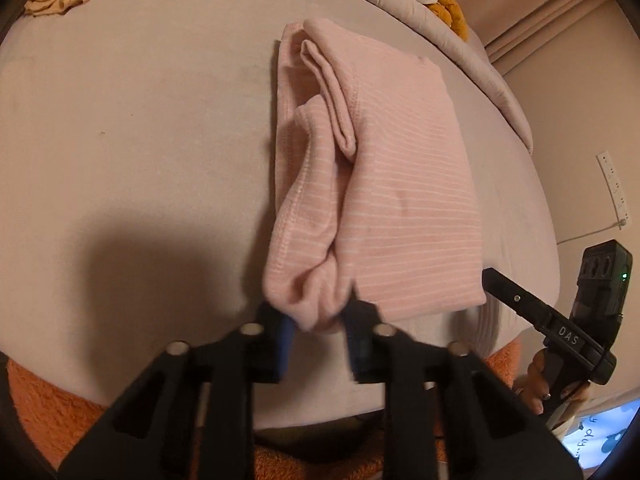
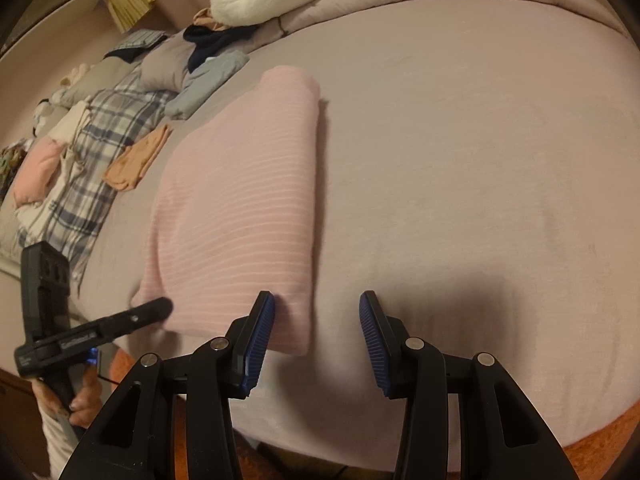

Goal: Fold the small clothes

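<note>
My left gripper pinches the pink striped garment's near corner; my right gripper, jaws apart, straddles its edge.

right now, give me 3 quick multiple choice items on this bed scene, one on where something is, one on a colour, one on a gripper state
1. Where does the pink striped garment lie?
A. on the mauve bed sheet
B. on a wooden floor
C. inside a basket

2. What colour are the pads of the right gripper?
A. red
B. blue
C. white

3. How does the left gripper stand?
A. wide open, well clear of all cloth
B. shut on a plaid blanket
C. closed in on a bunched near corner of the pink garment

Answers:
1 A, the garment is spread flat on the sheet in both views.
2 B, ribbed blue pads show on both right fingers.
3 C, the left wrist view shows the bunched pink fabric pinched between its two pads.
</note>
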The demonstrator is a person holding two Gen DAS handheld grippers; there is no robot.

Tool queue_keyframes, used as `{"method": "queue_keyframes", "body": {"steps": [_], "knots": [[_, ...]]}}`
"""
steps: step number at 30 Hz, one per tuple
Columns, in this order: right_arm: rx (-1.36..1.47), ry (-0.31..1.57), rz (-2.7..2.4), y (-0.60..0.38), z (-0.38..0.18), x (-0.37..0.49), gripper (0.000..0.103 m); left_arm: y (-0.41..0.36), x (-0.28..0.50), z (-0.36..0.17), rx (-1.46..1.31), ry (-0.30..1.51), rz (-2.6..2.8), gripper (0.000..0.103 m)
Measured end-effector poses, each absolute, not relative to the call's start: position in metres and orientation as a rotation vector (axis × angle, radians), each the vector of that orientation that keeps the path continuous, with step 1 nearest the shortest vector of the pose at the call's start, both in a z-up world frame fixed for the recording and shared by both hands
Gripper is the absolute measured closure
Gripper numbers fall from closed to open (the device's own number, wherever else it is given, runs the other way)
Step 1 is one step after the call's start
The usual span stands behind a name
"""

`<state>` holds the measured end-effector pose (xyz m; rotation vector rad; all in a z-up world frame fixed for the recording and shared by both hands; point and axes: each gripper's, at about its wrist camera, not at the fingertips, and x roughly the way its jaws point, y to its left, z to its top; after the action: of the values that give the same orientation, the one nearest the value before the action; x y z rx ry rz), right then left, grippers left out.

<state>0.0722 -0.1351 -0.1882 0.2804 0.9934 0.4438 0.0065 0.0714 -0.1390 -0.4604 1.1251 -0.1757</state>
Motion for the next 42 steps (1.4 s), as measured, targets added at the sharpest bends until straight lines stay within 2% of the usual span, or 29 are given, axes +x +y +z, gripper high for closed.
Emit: {"method": "queue_keyframes", "body": {"steps": [3, 9, 12, 13, 14, 15, 17, 19, 20, 22, 29, 37, 39, 41, 42], "knots": [[0.268, 0.987, 0.463, -0.133, -0.183, 0.070, 0.059, 0.065, 0.001, -0.128, -0.396, 1.100, -0.163, 0.089], [0.253, 1.009, 0.495, -0.123, -0.188, 0.071, 0.059, 0.064, 0.005, -0.150, -0.400, 1.125, -0.135, 0.086], [0.230, 1.019, 0.485, -0.117, -0.190, 0.071, 0.059, 0.065, 0.004, -0.142, -0.387, 1.126, -0.156, 0.080], [0.224, 1.016, 0.487, -0.117, -0.189, 0.071, 0.059, 0.067, 0.004, -0.138, -0.384, 1.126, -0.168, 0.075], [0.218, 1.011, 0.486, -0.117, -0.187, 0.071, 0.059, 0.070, 0.004, -0.132, -0.380, 1.113, -0.164, 0.064], [0.213, 1.005, 0.484, -0.118, -0.185, 0.072, 0.059, 0.073, 0.004, -0.128, -0.378, 1.087, -0.154, 0.057], [0.222, 0.998, 0.483, -0.121, -0.183, 0.076, 0.057, 0.081, 0.007, -0.119, -0.394, 1.014, -0.149, 0.028], [0.248, 0.995, 0.481, -0.125, -0.184, 0.083, 0.038, 0.087, 0.014, -0.117, -0.436, 0.970, -0.156, 0.019], [0.261, 0.993, 0.479, -0.127, -0.183, 0.087, 0.025, 0.087, 0.018, -0.117, -0.454, 0.969, -0.174, 0.019], [0.271, 0.982, 0.492, -0.127, -0.181, 0.095, 0.023, 0.084, 0.032, -0.123, -0.484, 0.980, -0.237, 0.016], [0.334, 1.025, 0.616, -0.111, -0.186, 0.135, 0.020, 0.067, 0.070, -0.153, -0.494, 1.095, -0.327, 0.015], [0.356, 1.107, 0.696, -0.079, -0.196, 0.163, 0.020, 0.039, 0.093, -0.158, -0.446, 1.129, -0.386, 0.016], [0.328, 1.113, 0.685, -0.070, -0.196, 0.164, 0.020, 0.032, 0.097, -0.156, -0.409, 1.129, -0.371, 0.024], [0.318, 1.113, 0.691, -0.070, -0.195, 0.166, 0.021, 0.029, 0.097, -0.156, -0.400, 1.133, -0.352, 0.041], [0.305, 1.113, 0.691, -0.067, -0.196, 0.166, 0.027, 0.028, 0.097, -0.155, -0.390, 1.133, -0.336, 0.046]]}}
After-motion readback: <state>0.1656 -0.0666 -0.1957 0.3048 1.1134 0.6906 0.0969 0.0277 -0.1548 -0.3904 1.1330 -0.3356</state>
